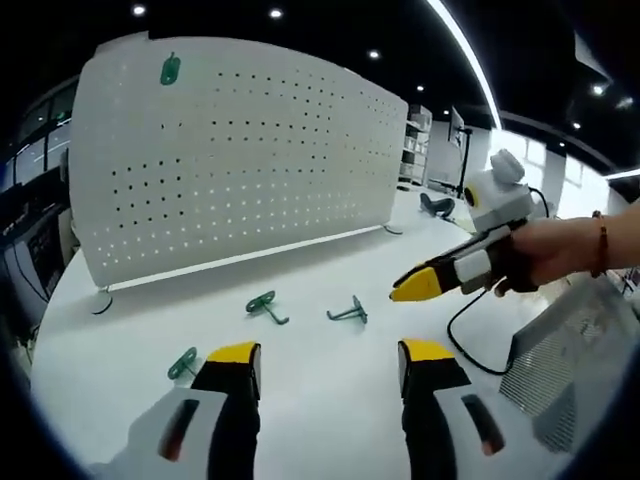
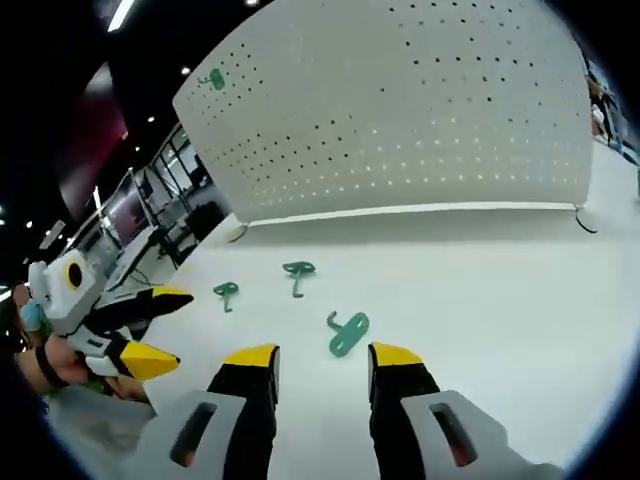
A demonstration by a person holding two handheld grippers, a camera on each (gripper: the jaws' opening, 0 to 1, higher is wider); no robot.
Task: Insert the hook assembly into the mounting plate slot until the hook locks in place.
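A white pegboard mounting plate [image 1: 240,150] [image 2: 420,110] stands upright on the white table [image 1: 330,410], with one green hook [image 1: 170,68] [image 2: 213,80] hanging near its top corner. Three loose green hooks lie on the table: one [image 1: 265,305] [image 2: 298,270], another [image 1: 350,312] [image 2: 348,333], a third [image 1: 183,362] [image 2: 226,292]. My left gripper [image 1: 330,362] [image 2: 158,327] is open and holds nothing, with the third hook just beside its left jaw. My right gripper [image 2: 322,358] [image 1: 418,286] is open and holds nothing, with a hook lying just ahead of its jaws.
A perforated metal sheet [image 1: 575,360] lies at the table's right edge beside a black cable [image 1: 470,345]. A dark object [image 1: 436,205] sits past the pegboard's right end. The board's wire feet [image 1: 100,300] [image 2: 585,222] stick out onto the table.
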